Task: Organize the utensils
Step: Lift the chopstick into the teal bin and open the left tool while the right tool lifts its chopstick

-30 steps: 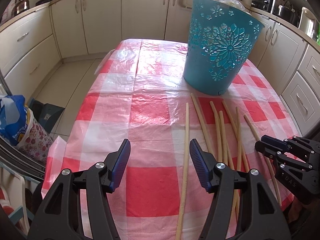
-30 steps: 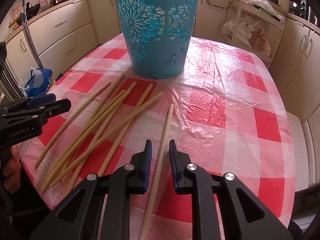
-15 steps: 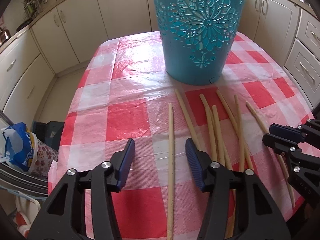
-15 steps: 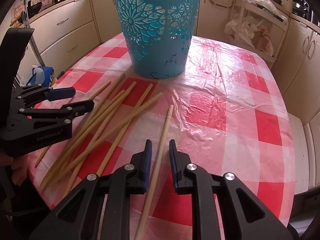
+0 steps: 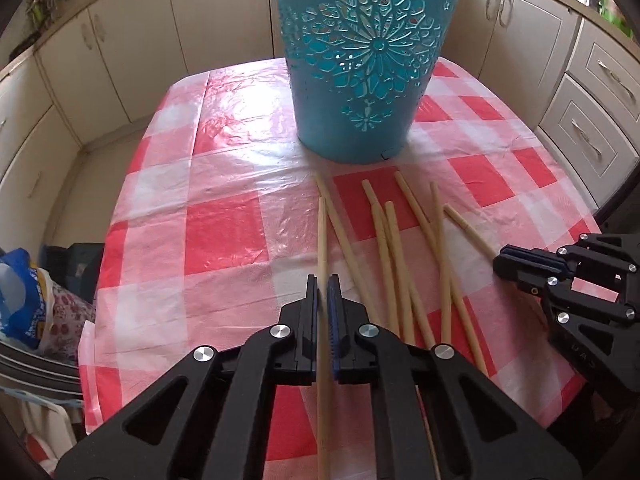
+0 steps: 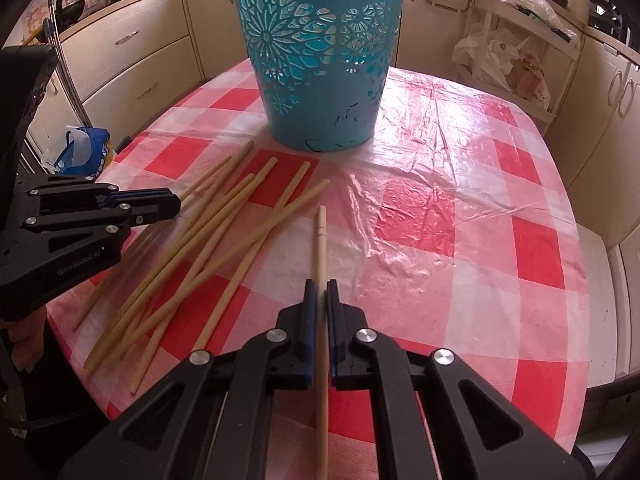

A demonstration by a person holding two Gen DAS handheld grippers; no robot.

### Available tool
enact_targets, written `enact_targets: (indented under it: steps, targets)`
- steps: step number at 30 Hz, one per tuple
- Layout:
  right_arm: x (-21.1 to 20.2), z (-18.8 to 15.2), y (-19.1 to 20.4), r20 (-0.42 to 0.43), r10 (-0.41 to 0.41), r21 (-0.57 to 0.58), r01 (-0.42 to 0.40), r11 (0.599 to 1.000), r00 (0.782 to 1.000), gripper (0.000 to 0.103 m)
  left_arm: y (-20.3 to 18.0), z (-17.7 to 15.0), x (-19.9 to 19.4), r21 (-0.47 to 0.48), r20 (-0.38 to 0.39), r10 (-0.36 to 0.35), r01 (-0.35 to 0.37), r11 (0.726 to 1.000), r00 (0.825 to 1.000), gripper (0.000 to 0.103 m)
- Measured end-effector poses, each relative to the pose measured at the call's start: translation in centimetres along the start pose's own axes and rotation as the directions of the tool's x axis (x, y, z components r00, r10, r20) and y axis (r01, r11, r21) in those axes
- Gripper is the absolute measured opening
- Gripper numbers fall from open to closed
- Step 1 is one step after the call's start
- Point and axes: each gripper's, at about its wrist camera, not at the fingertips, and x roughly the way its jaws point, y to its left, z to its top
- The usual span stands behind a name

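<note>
A teal cut-out bucket point(image 5: 360, 60) point(image 6: 320, 60) stands upright on the red-and-white checked tablecloth point(image 5: 224, 232). Several long wooden sticks point(image 5: 400, 260) point(image 6: 192, 248) lie fanned out in front of it. My left gripper point(image 5: 322, 280) is shut on the leftmost stick point(image 5: 321, 232), which runs straight between its blue pads. In the right wrist view the left gripper point(image 6: 176, 202) shows at the left edge. My right gripper point(image 6: 320, 284) is shut on a separate stick point(image 6: 321, 240) lying right of the pile. From the left wrist it appears at the far right point(image 5: 500, 264).
Cream kitchen cabinets point(image 5: 112, 52) surround the table. A blue bag point(image 5: 20, 292) point(image 6: 84, 152) sits on the floor past the table's left edge. A rack with plastic bags point(image 6: 500, 56) stands behind on the right. Bare cloth point(image 6: 460, 240) lies right of the sticks.
My left gripper shifted right over the leftmost stick and its wide jaws closed onto it. The right gripper stayed in place and its narrow gap closed on its stick.
</note>
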Motion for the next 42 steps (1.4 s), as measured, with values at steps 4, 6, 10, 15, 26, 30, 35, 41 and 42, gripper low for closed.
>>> enact_targets:
  steps: [4,6,10,15,26,30,35,41,42]
  targets:
    - [0.0,0.2,0.0,-0.021,0.000,-0.018,-0.001,1.000,1.000,0.006,1.1,-0.2,0.1,-0.036,-0.021,-0.038,0.038,0.999,0.999,0.005]
    - [0.0,0.3,0.2,-0.024,-0.003,-0.032,0.003,0.999,1.000,0.006,1.2,-0.2,0.0,-0.039,-0.027,-0.051,0.049,0.998,0.998,0.006]
    - [0.0,0.1,0.1,-0.016,0.002,-0.032,-0.003,0.999,1.000,0.006,1.3,-0.4,-0.1,-0.021,-0.023,-0.054,0.054,0.998,0.998,0.005]
    - [-0.4,0.0,-0.3,0.005,0.013,0.010,-0.013,1.000,1.000,0.006,1.9,-0.4,-0.7,-0.039,-0.013,-0.095,0.095,0.995,0.995,0.005]
    - [0.0,0.1,0.6,-0.030,-0.027,-0.073,0.024,0.997,0.999,0.006,0.6,-0.8,-0.7,0.076,-0.031,-0.006,0.009,0.997,0.999,0.005]
    - [-0.5,-0.2,0.0,0.007,0.002,0.001,-0.002,1.000,1.000,0.006,0.8,-0.6,-2.2,0.043,0.029,-0.036,0.035,0.998,0.999,0.005]
    - [-3.2,-1.1,-1.3,0.228,0.070,0.151,-0.107,0.983,0.971,0.006,2.2,0.1,-10.1,-0.021,0.375,-0.143,0.163,0.986,0.916,0.005]
    - [-4.5,-0.8,-2.1,0.377,0.026,0.243,-0.126,0.962,0.926,0.006,2.0,3.9,-17.1,-0.013,0.647,-0.165,0.227,0.974,0.744,0.005]
    - [-4.2,-0.7,-2.3,0.379,0.019,0.257,-0.125,0.958,0.925,0.006,1.8,4.8,-17.8,-0.011,0.675,-0.162,0.230,0.973,0.720,0.005]
